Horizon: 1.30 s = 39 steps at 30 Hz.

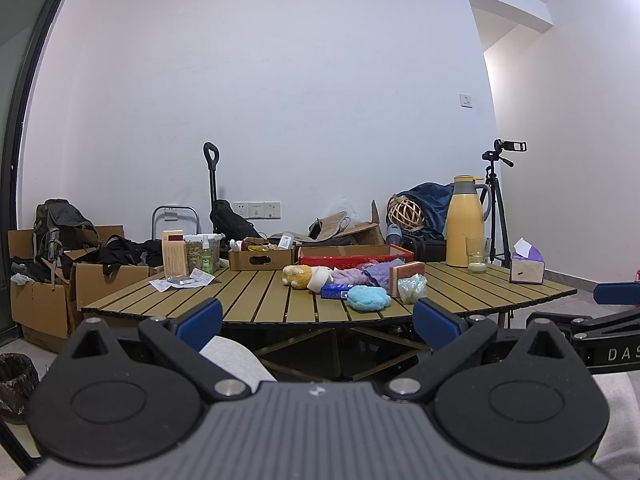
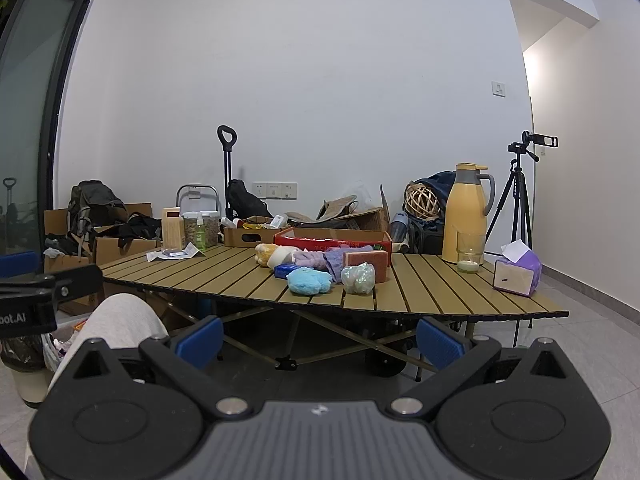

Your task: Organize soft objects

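A heap of soft things lies mid-table: a fluffy blue pad, a pale green mesh puff, a pink-and-tan sponge, a purple cloth, a yellow plush toy and a small blue box. Behind them stands a red-sided cardboard box. My left gripper hangs open, short of the table's near edge, with nothing in it. My right gripper is likewise open and low before the table.
On the slatted table stand a yellow thermos, a glass, a purple tissue box, jars, a spray bottle and a small cardboard box. A person's grey-clad knee sits below. Cardboard boxes, bags and a tripod line the wall.
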Motion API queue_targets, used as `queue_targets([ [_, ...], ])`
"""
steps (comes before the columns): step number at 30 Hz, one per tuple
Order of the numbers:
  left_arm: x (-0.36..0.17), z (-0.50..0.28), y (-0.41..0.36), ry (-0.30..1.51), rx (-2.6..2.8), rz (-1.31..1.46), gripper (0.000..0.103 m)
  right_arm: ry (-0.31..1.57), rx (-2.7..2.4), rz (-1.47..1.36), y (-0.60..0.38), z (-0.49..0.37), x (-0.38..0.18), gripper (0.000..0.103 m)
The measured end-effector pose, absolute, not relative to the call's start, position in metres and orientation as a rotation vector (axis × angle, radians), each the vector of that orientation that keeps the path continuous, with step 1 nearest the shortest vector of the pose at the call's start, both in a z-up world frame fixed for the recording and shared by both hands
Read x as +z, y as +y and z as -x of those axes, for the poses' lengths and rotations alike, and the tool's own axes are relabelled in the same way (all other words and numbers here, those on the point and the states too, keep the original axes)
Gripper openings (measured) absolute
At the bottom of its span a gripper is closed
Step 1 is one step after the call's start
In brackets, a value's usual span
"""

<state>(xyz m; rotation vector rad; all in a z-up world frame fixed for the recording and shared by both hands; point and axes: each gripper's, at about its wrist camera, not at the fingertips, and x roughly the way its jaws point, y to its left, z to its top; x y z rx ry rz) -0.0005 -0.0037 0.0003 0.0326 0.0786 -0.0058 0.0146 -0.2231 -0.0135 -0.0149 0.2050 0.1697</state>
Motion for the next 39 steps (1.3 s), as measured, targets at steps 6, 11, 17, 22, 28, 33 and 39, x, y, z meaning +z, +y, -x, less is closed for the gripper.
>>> queue_targets([
  [6, 0.003, -0.003, -0.004, 0.067, -0.008, -0.038, 0.103, 0.185, 0.169, 0.021, -0.224, -0.02, -0.01, 0.103],
  [11, 0.006, -0.019, -0.005, 0.069, -0.016, -0.044, 0.103, 0.167, 0.18, 0.021, -0.224, -0.034, -0.006, 0.103],
  [17, 0.008, -0.054, -0.008, 0.094, -0.025, -0.057, 0.103, 0.193, 0.208, -0.033, -0.23, -0.07, -0.007, 0.103],
  [22, 0.009, -0.095, -0.003, 0.133, -0.021, -0.034, 0.103, 0.202, 0.17, -0.047, -0.237, -0.11, -0.007, 0.103],
  [28, 0.004, -0.156, 0.0, 0.18, -0.044, -0.028, 0.103, 0.223, 0.129, -0.05, -0.245, -0.173, -0.012, 0.103],
  [33, -0.013, -0.226, -0.01, 0.229, -0.066, -0.045, 0.103, 0.259, 0.166, -0.149, -0.257, -0.242, -0.033, 0.103],
  [39, -0.033, -0.313, -0.032, 0.275, -0.171, -0.114, 0.103, 0.354, 0.17, -0.085, -0.252, -0.333, -0.043, 0.102],
])
